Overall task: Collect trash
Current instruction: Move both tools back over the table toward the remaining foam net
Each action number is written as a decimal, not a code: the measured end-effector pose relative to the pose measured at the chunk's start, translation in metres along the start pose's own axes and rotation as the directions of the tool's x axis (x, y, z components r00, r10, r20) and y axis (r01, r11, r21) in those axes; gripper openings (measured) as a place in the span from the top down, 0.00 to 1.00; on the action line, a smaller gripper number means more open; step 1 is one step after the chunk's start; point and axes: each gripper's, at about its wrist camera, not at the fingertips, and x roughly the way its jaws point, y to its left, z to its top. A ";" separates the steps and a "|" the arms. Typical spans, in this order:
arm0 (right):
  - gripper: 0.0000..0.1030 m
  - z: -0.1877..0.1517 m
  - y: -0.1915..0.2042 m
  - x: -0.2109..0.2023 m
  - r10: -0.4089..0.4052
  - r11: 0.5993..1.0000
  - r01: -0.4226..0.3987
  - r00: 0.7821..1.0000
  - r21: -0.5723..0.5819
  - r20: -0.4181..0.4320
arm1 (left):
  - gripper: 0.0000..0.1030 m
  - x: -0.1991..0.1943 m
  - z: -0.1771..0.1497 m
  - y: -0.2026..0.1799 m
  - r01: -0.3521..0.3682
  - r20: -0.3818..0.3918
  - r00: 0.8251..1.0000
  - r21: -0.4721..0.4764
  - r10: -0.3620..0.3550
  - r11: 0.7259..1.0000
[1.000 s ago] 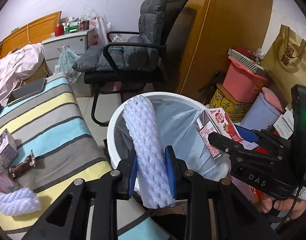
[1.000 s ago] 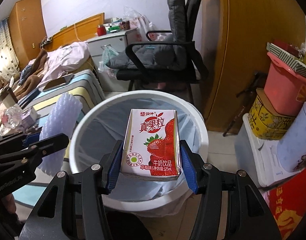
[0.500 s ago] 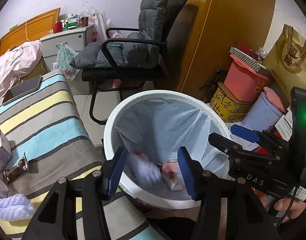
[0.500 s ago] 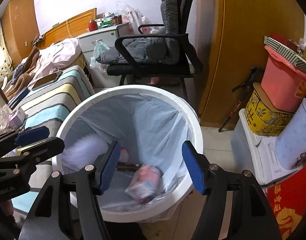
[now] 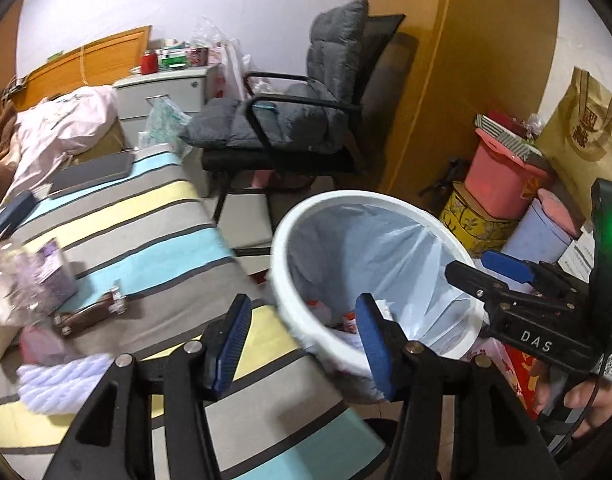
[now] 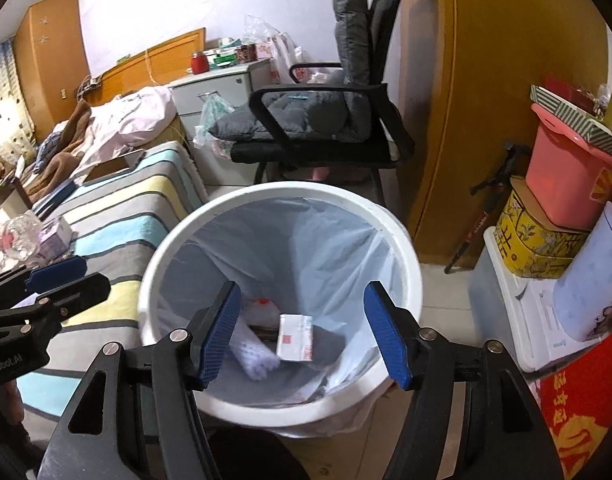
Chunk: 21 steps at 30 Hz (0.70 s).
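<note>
1. Your bin (image 6: pixel 402 240) already has the drink carton (image 6: pixel 294 337) and a foam net sleeve (image 6: pixel 251 354) in it, low between the spread jaws of your right gripper (image 6: pixel 301 334).
2. Your left gripper (image 5: pixel 301 346) is spread wide too, holding nothing.
3. What's left, I'd say: another foam sleeve (image 5: pixel 61 380) and the wrapper (image 5: pixel 87 314) on the striped bed (image 5: pixel 145 216), off to the left of your left jaws.

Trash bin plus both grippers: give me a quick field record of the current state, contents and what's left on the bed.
bin: white trash bin with pale liner, on the floor beside the striped bed
bin contents: milk carton and foam net sleeve at the bottom, other scraps unclear
left gripper: open, empty, over the bed edge next to the bin rim
right gripper: open, empty, above the bin mouth
left on bed: second foam net, small purple box, brown strap-like item
</note>
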 end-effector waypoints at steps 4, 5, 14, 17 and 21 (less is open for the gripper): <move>0.36 0.000 0.014 -0.004 0.034 0.999 -0.034 0.999 -0.021 0.014 | 0.44 -0.018 -0.008 0.021 -0.033 0.022 0.999 -0.012 0.034 0.999; 0.36 -0.001 0.017 -0.006 0.042 0.999 -0.042 0.999 -0.028 0.019 | 0.43 -0.022 -0.010 0.026 -0.040 0.028 0.999 -0.020 0.041 0.999; 0.36 -0.002 0.054 -0.010 0.121 0.988 -0.116 0.992 -0.100 0.042 | 0.40 -0.060 -0.030 0.063 -0.110 0.074 0.991 -0.047 0.113 0.993; 0.36 -0.003 0.064 -0.011 0.138 0.983 -0.132 0.990 -0.125 0.040 | 0.39 -0.065 -0.039 0.078 -0.120 0.066 0.990 -0.044 0.122 0.992; 0.36 -0.004 0.080 -0.009 0.156 0.978 -0.150 0.987 -0.147 0.033 | 0.37 -0.064 -0.046 0.095 -0.150 0.042 0.988 -0.030 0.151 0.988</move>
